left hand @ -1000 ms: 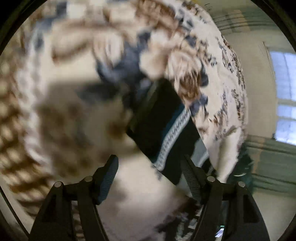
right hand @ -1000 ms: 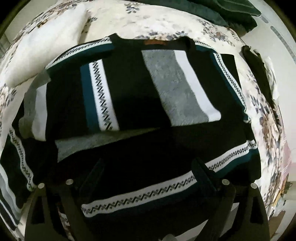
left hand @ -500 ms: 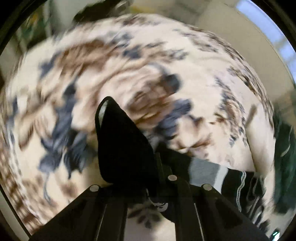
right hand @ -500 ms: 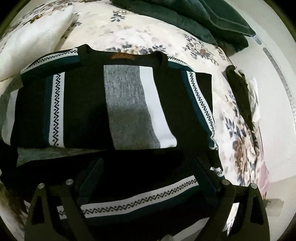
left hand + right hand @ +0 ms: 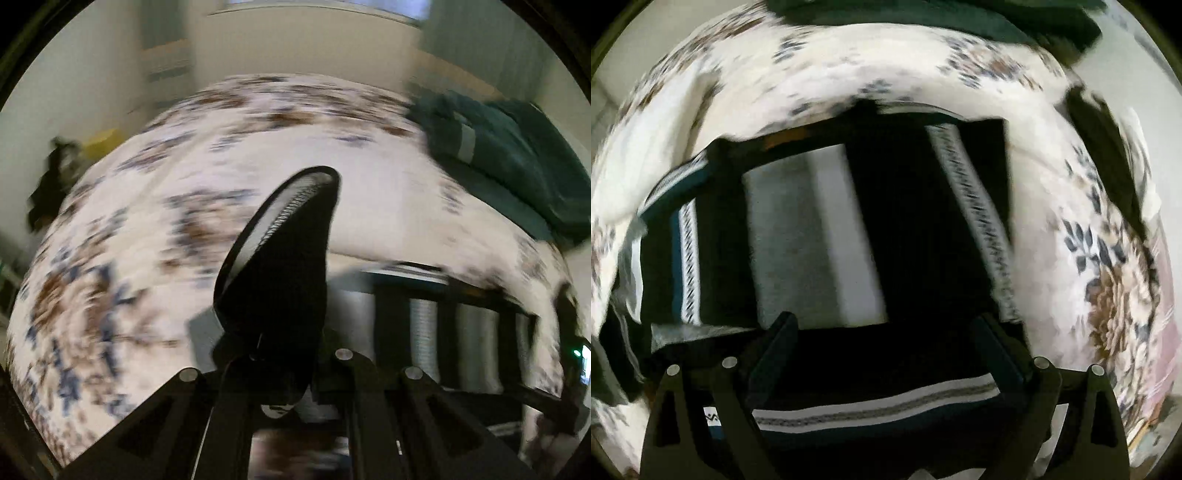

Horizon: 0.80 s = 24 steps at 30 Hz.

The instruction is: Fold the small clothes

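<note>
A black sweater (image 5: 857,229) with grey, white and teal zigzag stripes lies partly folded on the floral bedspread (image 5: 1108,288). My right gripper (image 5: 886,336) is open and hovers low over the sweater's near folded edge. My left gripper (image 5: 284,354) is shut on a black flap of the sweater (image 5: 280,266) that stands up between its fingers. The rest of the sweater (image 5: 461,332) lies to the right in the left wrist view. Both views are motion-blurred.
A dark green blanket (image 5: 517,158) is piled at the far side of the bed, also seen in the right wrist view (image 5: 942,14). A dark garment (image 5: 1108,155) lies at the bed's right edge. A white pillow (image 5: 653,155) is at left.
My left gripper shut on the sweater's edge and swung round with it, lifting the flap. My right gripper moved along the sweater, staying open.
</note>
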### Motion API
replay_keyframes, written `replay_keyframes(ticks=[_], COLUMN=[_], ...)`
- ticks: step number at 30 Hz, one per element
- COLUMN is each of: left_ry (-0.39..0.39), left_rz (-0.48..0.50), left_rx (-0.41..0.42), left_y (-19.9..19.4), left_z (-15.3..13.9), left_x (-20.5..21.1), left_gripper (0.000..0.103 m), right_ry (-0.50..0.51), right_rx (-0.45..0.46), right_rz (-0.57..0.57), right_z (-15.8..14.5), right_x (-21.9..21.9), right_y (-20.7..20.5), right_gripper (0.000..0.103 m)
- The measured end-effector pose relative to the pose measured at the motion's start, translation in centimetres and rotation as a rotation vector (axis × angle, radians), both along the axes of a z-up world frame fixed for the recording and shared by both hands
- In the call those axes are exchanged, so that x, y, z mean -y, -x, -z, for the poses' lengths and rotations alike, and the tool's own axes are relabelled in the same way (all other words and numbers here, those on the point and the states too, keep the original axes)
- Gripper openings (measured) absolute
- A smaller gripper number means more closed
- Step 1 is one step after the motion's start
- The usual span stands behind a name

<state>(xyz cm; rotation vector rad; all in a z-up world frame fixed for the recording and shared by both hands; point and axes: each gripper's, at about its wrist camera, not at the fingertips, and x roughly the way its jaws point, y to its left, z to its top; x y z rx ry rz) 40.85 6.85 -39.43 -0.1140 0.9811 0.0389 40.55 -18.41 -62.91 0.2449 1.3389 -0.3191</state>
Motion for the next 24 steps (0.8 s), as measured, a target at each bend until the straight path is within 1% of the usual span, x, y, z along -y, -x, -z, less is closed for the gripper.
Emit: replay_keyframes(ticks=[4, 6, 7, 10, 11, 12, 13, 15, 17, 18, 19, 20, 21, 22, 23, 24], left_ry=[0.022, 0.041, 0.048, 0.082, 0.093, 0.103, 0.103, 0.096, 0.039, 0.007, -0.013, -0.035, -0.064, -0.087, -0.128, -0.157], left_rz=[0.140, 0.211, 0.240, 0.332, 0.356, 0.382, 0.389, 0.395, 0.381, 0.372, 0.364, 0.346, 0.319, 0.293, 0.258, 0.237], left_rx=[0.007, -0.003, -0.010, -0.047, -0.065, -0.102, -0.123, -0.173, -0.196, -0.192, -0.182, -0.172, -0.165, -0.159, -0.153, -0.151], left_y=[-1.9, -2.9, -3.4, -4.0, -4.2, -4.2, -4.1, -4.0, -3.6, -3.1, -2.6, -2.3, -1.7, -1.2, -0.3, 0.5], left_z=[-0.2, 0.3, 0.6, 2.1, 2.6, 3.5, 4.0, 5.3, 6.1, 6.3, 6.3, 6.3, 6.3, 6.4, 6.6, 6.7], left_x=[10.4, 16.3, 18.6, 26.2, 28.0, 30.6, 31.9, 34.6, 35.8, 35.7, 35.1, 34.3, 32.9, 31.5, 29.4, 27.8], left_gripper=[0.004, 0.004, 0.004, 0.004, 0.005, 0.006, 0.009, 0.009, 0.012, 0.015, 0.024, 0.039, 0.048, 0.062, 0.073, 0.078], right_ry=[-0.042, -0.048, -0.049, -0.056, -0.059, -0.064, -0.075, -0.106, -0.158, -0.211, -0.258, -0.312, -0.371, -0.437, -0.485, -0.535], right_rx=[-0.010, -0.017, -0.023, -0.037, -0.041, -0.045, -0.048, -0.058, -0.054, -0.057, -0.059, -0.055, -0.039, -0.017, 0.003, 0.030], right_rz=[0.089, 0.133, 0.156, 0.224, 0.244, 0.262, 0.279, 0.305, 0.321, 0.332, 0.339, 0.345, 0.352, 0.352, 0.344, 0.325], right_z=[0.1, 0.2, 0.3, 0.7, 0.8, 1.0, 1.1, 1.4, 1.4, 1.3, 1.2, 1.1, 0.7, 0.3, -0.1, -0.6], right_x=[7.0, 10.4, 12.3, 17.2, 18.7, 20.1, 21.5, 23.9, 25.8, 27.0, 27.8, 28.5, 29.1, 29.5, 29.7, 29.7], right_y=[1.1, 1.9, 2.4, 3.8, 4.2, 4.7, 5.3, 6.2, 6.9, 7.3, 7.5, 7.6, 7.7, 7.5, 7.2, 6.4], right_gripper=[0.097, 0.097, 0.097, 0.097, 0.097, 0.097, 0.097, 0.097, 0.097, 0.097, 0.097, 0.097, 0.097, 0.096, 0.091, 0.084])
